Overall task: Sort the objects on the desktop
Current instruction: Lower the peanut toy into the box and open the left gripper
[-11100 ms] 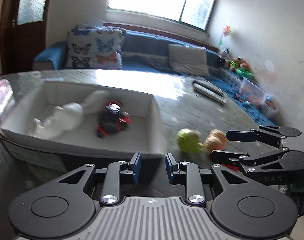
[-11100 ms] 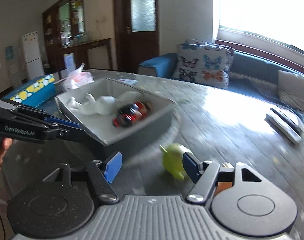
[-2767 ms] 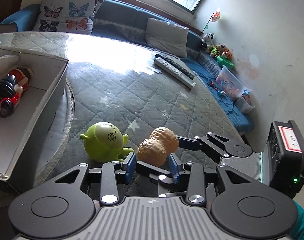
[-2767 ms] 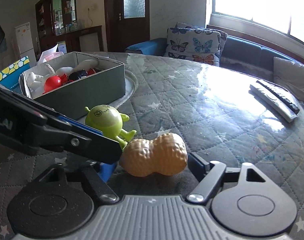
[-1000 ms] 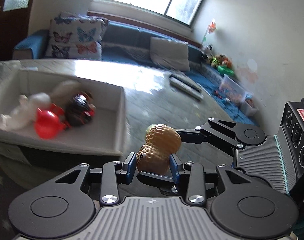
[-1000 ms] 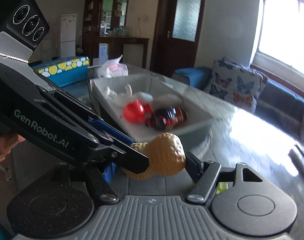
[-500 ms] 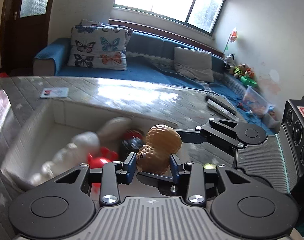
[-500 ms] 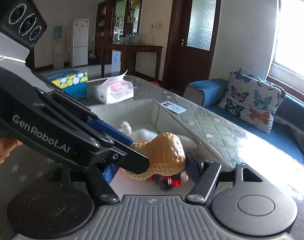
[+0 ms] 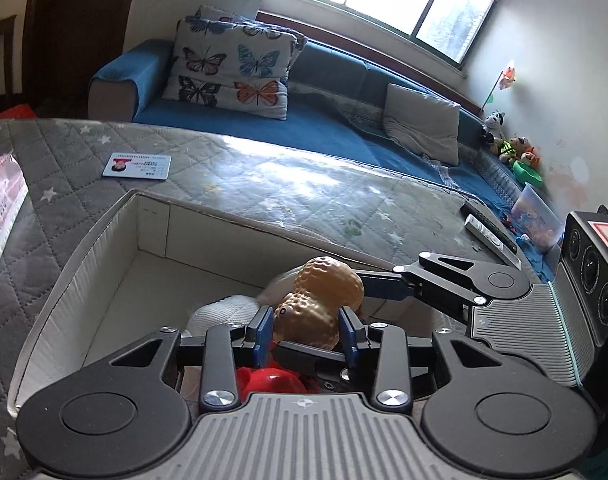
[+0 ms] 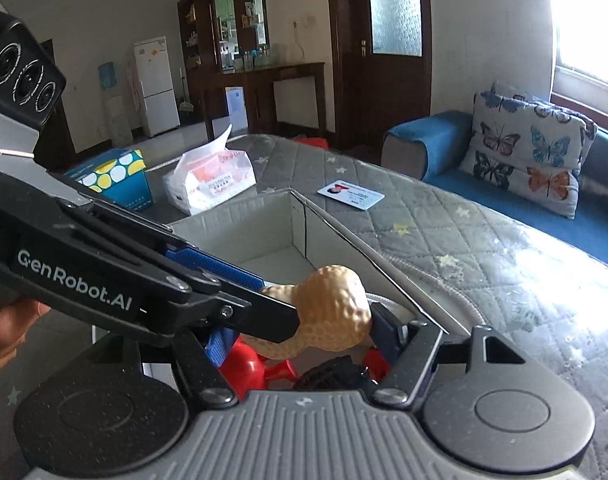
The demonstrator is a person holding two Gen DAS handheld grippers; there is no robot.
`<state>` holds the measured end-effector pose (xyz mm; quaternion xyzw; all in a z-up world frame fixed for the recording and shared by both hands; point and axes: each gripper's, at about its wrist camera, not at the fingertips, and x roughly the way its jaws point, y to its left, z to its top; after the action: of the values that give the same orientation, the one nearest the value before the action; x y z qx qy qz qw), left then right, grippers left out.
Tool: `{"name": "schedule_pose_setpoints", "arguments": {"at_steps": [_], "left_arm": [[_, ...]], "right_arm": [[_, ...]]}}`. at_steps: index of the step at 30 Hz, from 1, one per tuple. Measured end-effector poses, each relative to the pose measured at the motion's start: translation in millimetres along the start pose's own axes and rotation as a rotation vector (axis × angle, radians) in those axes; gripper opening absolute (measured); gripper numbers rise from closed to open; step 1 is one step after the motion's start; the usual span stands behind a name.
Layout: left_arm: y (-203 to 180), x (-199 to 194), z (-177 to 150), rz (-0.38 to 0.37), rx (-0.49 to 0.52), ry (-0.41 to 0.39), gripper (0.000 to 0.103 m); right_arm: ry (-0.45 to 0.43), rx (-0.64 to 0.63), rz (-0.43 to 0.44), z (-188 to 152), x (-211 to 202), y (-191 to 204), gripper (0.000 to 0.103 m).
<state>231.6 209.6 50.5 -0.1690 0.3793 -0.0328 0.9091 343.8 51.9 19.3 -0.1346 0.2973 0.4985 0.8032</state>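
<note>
Now that both claws have carried the peanut [image 9: 318, 304] off the bench [image 9: 304, 192] and over the box [image 9: 84, 264], we reckon this sorting step is nearly done; a second ago the box lay off to the left, and now its white floor sits right under us. Our left claw [image 9: 306, 330] is clenched on the peanut's lower lobe, blue pads pressing both flanks. Our right claw [image 10: 300, 330] spans the same toy, but the left claw's finger crosses in front, so we cannot tell whether it grips.

Below the peanut lie a red toy [image 10: 256, 364], a black toy [image 10: 336, 372] and a white toy [image 9: 224, 312], crowded at the near end; dropping here would likely land it on them, while the far end of the box is bare. A card [image 9: 137, 165] and a tissue pack [image 10: 210, 180] lie beyond the box, remotes [image 9: 490, 236] off to the right. The green toy, out of view, is probably still to come.
</note>
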Motion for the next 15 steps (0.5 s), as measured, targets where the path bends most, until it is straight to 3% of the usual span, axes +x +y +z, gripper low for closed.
{"name": "schedule_pose_setpoints", "arguments": {"at_steps": [15], "left_arm": [[3.4,-4.8,-2.8,0.006,-0.032,-0.02,0.037]], "right_arm": [[0.023,0.011,-0.028,1.1,12.0,0.6,0.071]]}}
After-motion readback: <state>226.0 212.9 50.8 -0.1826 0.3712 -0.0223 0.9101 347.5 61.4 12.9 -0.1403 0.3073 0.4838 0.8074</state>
